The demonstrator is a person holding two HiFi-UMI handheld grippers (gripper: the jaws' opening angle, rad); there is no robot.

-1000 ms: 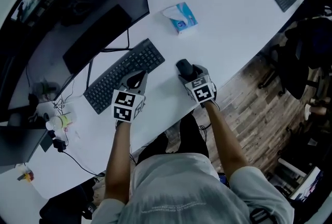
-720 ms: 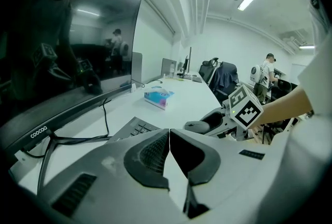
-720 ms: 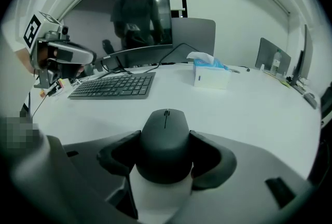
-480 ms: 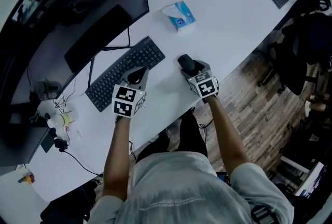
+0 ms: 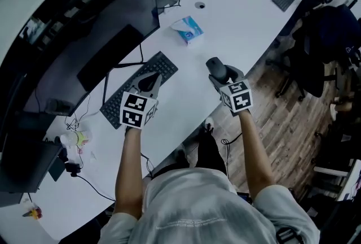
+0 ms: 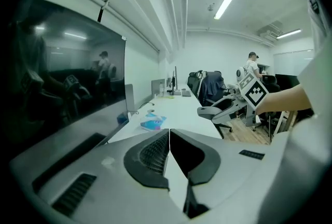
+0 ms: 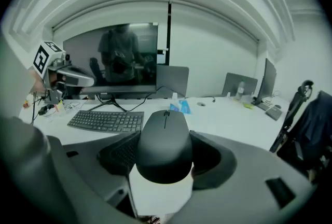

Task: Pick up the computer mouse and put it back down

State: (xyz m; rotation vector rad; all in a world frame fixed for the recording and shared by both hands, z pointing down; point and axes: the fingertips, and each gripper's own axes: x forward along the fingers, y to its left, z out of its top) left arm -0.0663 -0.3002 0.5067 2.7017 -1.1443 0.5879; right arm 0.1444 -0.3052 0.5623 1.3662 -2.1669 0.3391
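Right gripper (image 5: 221, 74) clenched on black computer mouse (image 7: 165, 142), jaws pressing on both its sides. Mouse sits over the white desk (image 5: 242, 17) near the front edge; can't tell if it's clear of the surface. Left gripper (image 6: 169, 137) jaws closed together, nothing between them, over the black keyboard (image 5: 166, 65). Blue tissue pack (image 5: 186, 30) further back on desk, dark monitor (image 5: 96, 28) behind keyboard.
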